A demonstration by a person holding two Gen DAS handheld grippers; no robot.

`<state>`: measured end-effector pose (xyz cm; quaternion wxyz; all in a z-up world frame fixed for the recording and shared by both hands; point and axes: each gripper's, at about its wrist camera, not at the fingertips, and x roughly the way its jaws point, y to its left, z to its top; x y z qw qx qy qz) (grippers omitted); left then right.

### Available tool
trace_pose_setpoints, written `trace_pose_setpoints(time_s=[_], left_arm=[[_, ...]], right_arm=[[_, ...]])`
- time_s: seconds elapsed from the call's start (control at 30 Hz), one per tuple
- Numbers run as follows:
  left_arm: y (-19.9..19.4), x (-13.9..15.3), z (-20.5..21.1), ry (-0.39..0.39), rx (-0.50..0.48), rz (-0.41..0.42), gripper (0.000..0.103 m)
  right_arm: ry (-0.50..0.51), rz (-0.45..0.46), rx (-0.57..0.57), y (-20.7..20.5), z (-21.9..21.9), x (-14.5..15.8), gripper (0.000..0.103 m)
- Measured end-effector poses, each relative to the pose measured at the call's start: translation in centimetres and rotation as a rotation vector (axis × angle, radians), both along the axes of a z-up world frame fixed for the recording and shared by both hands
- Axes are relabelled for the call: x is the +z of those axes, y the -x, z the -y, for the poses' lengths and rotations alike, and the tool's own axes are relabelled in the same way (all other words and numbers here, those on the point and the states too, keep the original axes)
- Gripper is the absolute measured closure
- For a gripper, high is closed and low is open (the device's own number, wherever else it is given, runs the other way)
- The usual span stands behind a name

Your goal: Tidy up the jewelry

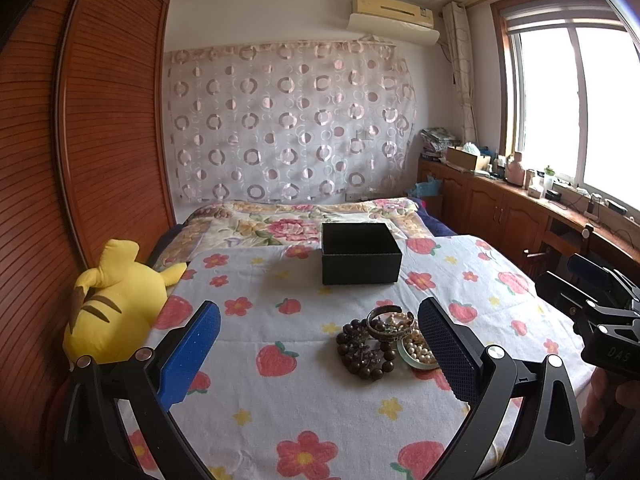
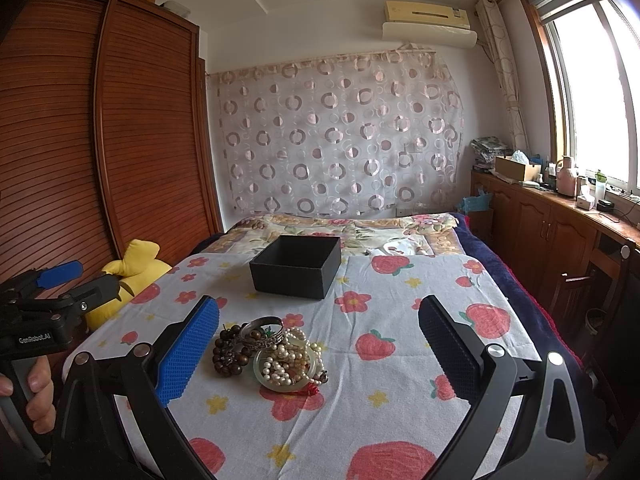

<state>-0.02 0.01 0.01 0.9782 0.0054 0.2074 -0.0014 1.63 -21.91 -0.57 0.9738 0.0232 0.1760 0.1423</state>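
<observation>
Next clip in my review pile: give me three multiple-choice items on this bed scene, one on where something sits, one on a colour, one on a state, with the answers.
1. Where does the black box sit relative to the jewelry pile?
A. Farther up the bed, apart from the pile
B. On top of the pile
C. On the floor

2. What colour is the plush toy at the left edge of the bed?
A. Green
B. Yellow
C. White

3. What state are the left claw and right claw in?
A. Both shut on beads
B. One holds the box
C. Both open, holding nothing

Answers:
1. A, bare strawberry-print cloth lies between the box and the pile.
2. B, its body is bright yellow with dark stripes.
3. C, each view shows its fingers spread wide with only cloth and jewelry behind the gap.
</observation>
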Motion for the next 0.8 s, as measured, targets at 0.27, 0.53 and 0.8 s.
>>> trace_pose_setpoints(time_s=[0.27, 0.53, 0.8], left_arm=[[0.0, -0.1, 0.0, 0.002, -0.003, -0.008, 0.007], [-1.2, -1.9, -0.4, 0.005, -0.017, -0.063, 0.007], [-4.0, -4.5, -0.6, -0.001, -0.074, -0.144, 0.007]], right_arm=[[-0.002, -0.009, 0.006, 0.1, -0.6, -0.3, 0.002], [0.017, -0.051, 0.035, -0.9, -0.8, -2.0, 0.002], [0.044, -0.108, 0.097, -2.9, -0.7, -4.7, 0.021]])
